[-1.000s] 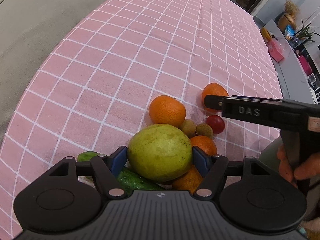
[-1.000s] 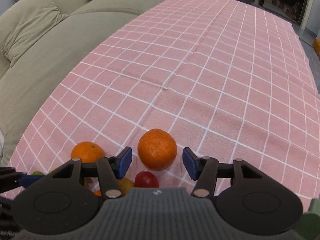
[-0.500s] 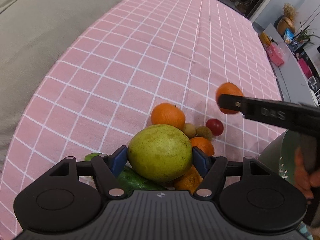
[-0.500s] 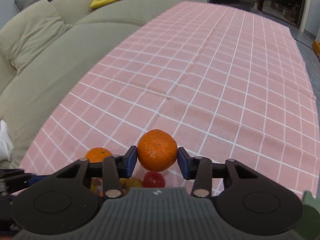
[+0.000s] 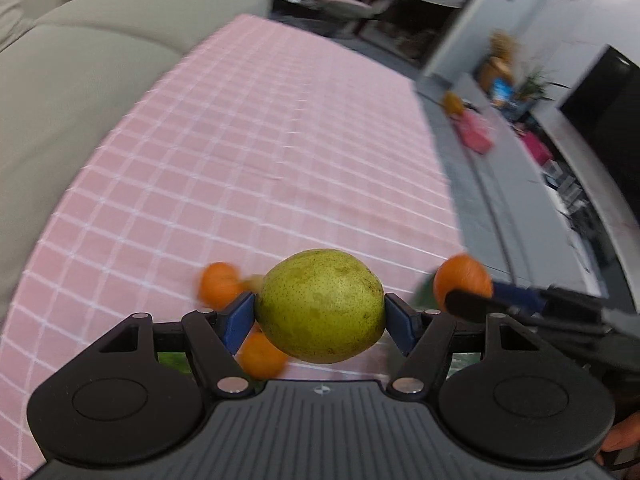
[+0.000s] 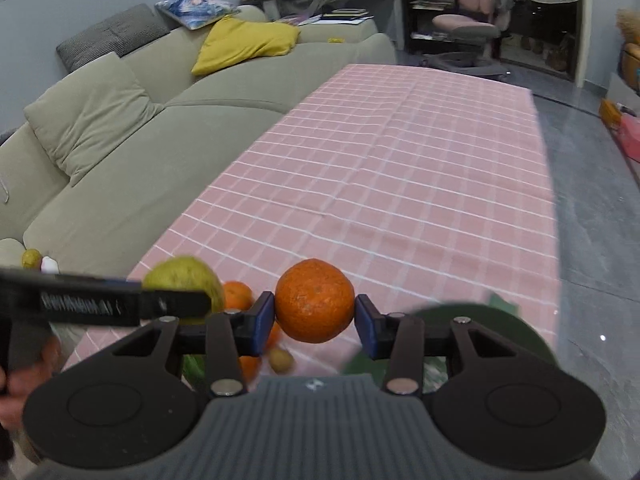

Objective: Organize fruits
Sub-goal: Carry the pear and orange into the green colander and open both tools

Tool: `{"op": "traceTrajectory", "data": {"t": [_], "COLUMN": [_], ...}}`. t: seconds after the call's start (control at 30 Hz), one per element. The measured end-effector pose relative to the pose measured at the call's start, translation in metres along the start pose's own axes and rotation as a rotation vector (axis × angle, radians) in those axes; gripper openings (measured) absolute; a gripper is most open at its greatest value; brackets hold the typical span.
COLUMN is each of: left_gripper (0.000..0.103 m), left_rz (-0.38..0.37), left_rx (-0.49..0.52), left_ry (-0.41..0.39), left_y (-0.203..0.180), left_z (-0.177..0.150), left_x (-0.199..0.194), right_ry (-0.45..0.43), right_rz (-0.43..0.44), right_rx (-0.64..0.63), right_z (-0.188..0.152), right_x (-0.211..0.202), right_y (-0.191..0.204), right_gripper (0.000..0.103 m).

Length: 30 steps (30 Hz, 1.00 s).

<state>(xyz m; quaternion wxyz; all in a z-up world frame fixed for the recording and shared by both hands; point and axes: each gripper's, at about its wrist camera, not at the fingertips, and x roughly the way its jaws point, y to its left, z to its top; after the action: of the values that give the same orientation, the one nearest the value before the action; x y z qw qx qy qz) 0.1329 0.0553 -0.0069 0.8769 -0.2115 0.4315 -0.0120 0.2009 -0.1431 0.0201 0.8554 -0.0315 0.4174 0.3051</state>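
Both fruits are now off the desk [image 6: 400, 184]. A second ago the right gripper [image 6: 315, 312] had its jaws spread around the orange [image 6: 315, 300] still sitting on the cloth; now the jaws pinch it from both sides and it hangs clear of the surface. The left gripper [image 5: 320, 312] was already clamped on the pear [image 5: 320, 305] low over the pile; it has since lifted, and the view tilts up toward the room.

Meaning: two picks done, transport phase. Likely drop target is the dark green round dish [image 6: 480, 332] at the right near edge, partly hidden behind the right gripper. That's a guess.

Remaining pile is blurred: two more oranges [image 5: 218, 290], a small brownish fruit [image 6: 280, 359], and something green, barely visible.

Materials:
- Pear: smooth, speckled green-yellow skin, rounded, wide enough to fill the jaw gap.
- Orange: dimpled, firm-looking peel, near spherical, so it could roll if dropped.
- Pink checked tablecloth [image 5: 248, 152]: soft fabric, slight creases.
- Jaw pads: blue, flat.
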Motion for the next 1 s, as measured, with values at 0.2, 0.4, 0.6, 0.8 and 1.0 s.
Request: {"op": "traceTrajectory", "data": {"t": [0.2, 0.4, 0.6, 0.8, 1.0], "left_gripper": [0.079, 0.079, 0.079, 0.079, 0.079], "left_rz": [-0.091, -0.136, -0.076, -0.012, 0.014], "left_rx": [0.165, 0.318, 0.48, 0.617, 0.662], "left_ry": [0.062, 0.2, 0.352, 0.433, 0.501], "left_y": [-0.062, -0.114, -0.144, -0.151, -0.157], "left_z": [-0.007, -0.015, -0.02, -0.027, -0.027], "left_x": [0.013, 0.051, 0.105, 0.135, 0.15], "right_ry": [0.038, 0.16, 0.279, 0.376, 0.444], "right_rz": [-0.08, -0.082, -0.044, 0.003, 0.069], "right_rx": [0.008, -0.037, -0.126, -0.214, -0.297], "right_z": [-0.036, -0.063, -0.07, -0.07, -0.068], "right_x": [-0.031, -0.02, 0.008, 0.036, 0.05], "right_y": [-0.035, -0.062, -0.082, -0.091, -0.094], "right_gripper": [0.041, 0.041, 0.041, 0.04, 0.041]}}
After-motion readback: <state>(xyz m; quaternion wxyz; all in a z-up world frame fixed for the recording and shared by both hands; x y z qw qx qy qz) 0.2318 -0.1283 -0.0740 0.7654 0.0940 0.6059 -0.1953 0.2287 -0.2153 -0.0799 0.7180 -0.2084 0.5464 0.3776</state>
